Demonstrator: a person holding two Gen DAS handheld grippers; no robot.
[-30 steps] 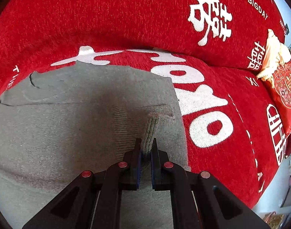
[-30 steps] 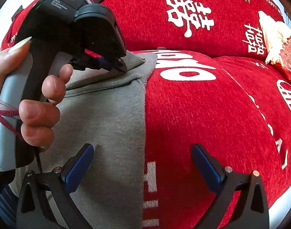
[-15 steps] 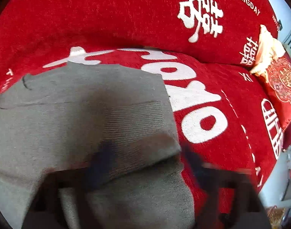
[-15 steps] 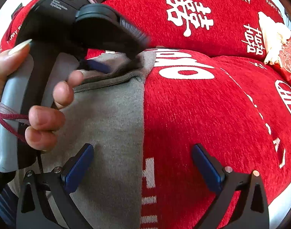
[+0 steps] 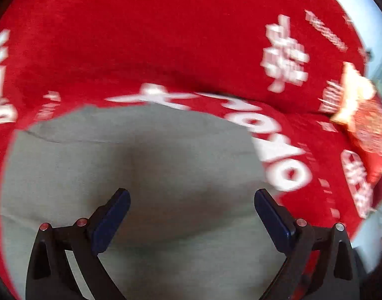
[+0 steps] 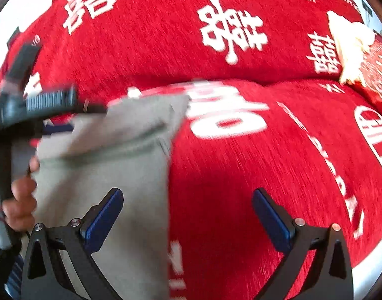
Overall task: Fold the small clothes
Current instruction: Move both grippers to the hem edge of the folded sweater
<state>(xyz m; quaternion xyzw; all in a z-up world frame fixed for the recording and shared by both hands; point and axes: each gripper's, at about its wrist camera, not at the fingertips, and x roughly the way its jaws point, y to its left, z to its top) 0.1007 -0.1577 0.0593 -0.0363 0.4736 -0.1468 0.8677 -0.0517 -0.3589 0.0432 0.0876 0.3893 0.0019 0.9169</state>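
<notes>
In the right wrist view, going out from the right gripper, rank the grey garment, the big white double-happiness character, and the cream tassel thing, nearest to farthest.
From the right gripper, which is open:
1. Grey garment, directly under its left finger, low left.
2. White double-happiness character, on the red back cushion, top centre.
3. Cream tassel, far upper right, beside the red embroidered cushion.

left claw (image 5: 192,215): jaws now wide, cuff pinched a second ago is out of them | grey garment (image 5: 141,165): lies flat, folded | left claw in right view (image 6: 53,105): pulled back toward left edge | both views blurred
</notes>
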